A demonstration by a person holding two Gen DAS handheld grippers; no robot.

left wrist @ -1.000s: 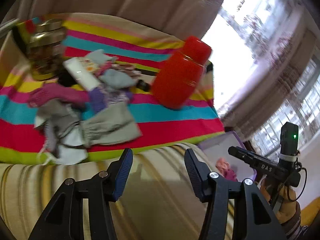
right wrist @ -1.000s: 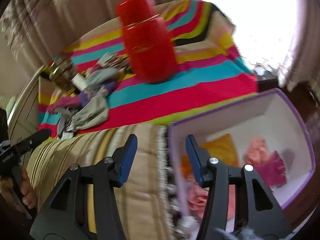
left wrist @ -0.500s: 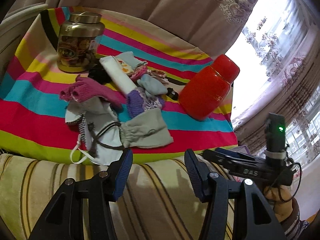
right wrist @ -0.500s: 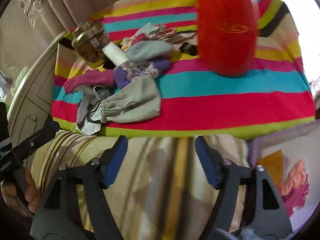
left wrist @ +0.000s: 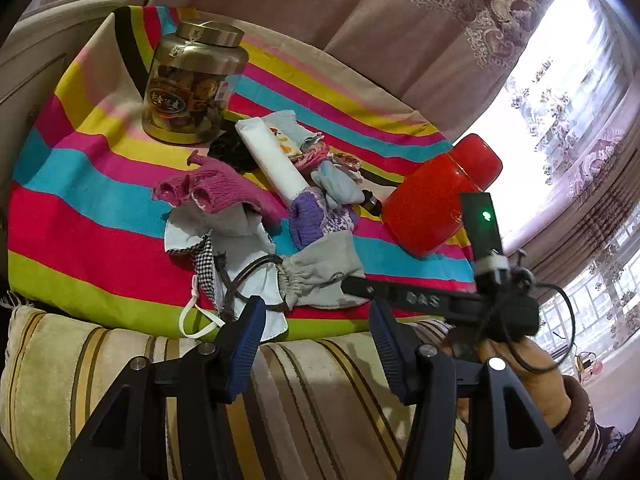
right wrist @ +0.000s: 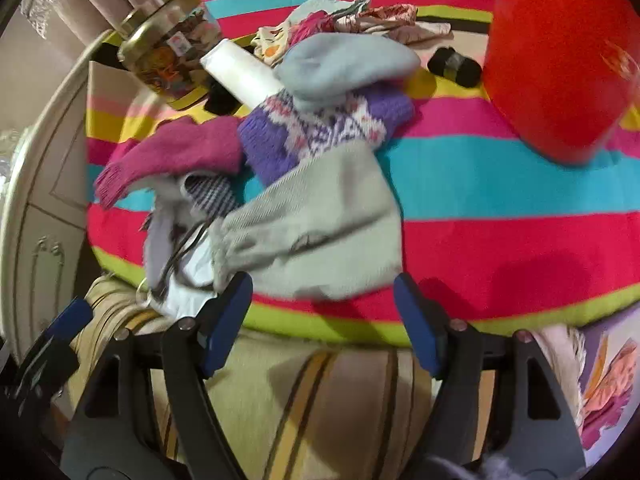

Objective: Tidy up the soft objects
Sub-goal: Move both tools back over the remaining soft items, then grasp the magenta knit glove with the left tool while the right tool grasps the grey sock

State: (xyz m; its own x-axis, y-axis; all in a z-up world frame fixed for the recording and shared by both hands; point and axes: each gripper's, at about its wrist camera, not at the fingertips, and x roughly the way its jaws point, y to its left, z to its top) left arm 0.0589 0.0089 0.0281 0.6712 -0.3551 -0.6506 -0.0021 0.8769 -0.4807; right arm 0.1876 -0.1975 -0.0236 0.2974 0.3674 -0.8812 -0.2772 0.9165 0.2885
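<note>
A heap of soft things lies on a striped cloth (left wrist: 80, 220): a grey drawstring pouch (left wrist: 324, 272) (right wrist: 320, 232), a pink knitted glove (left wrist: 216, 192) (right wrist: 176, 152), a purple patterned knit (left wrist: 312, 216) (right wrist: 320, 128), a pale blue sock (left wrist: 336, 184) (right wrist: 344, 64) and a white face mask (left wrist: 256, 280). My right gripper (right wrist: 322, 284) hovers just in front of the pouch, open wide, nothing between its fingers. My left gripper (left wrist: 316, 308) stands open near the cloth's front edge, also empty.
A gold-lidded jar (left wrist: 192, 84) (right wrist: 164, 48) stands at the back left and a red jar (left wrist: 432, 200) (right wrist: 560, 60) on the right. A white roll (left wrist: 272, 156) lies in the heap. A purple box (right wrist: 608, 380) holding cloths sits lower right. A striped cushion (left wrist: 320, 400) lies below.
The right gripper swung left from over the purple box to the heap and its jaws widened. The left gripper drifted closer to the heap, its jaws unchanged.
</note>
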